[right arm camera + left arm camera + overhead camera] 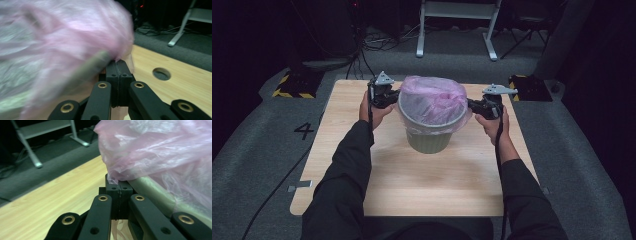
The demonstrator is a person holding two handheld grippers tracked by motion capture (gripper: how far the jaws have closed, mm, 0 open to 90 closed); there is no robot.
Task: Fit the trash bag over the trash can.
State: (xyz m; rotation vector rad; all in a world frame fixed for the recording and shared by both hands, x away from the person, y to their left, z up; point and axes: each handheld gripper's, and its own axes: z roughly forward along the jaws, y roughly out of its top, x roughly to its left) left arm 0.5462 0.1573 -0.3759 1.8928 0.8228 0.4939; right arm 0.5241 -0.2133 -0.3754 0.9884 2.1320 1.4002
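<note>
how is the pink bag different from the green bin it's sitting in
The pink bag is thin, see-through and crinkled; the green bin looks solid and opaque. The bag puffs up above the bin's rim, while the bin stands upright on the table. The bag's edge is pinched on opposite sides by the shut left gripper and right gripper; the bin itself is not gripped. Both share the same round opening.

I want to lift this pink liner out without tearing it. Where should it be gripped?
By the loose film of the pink bag folded over the bin rim, from opposite outer sides: there it hangs free, where both jaws already pinch.
</note>
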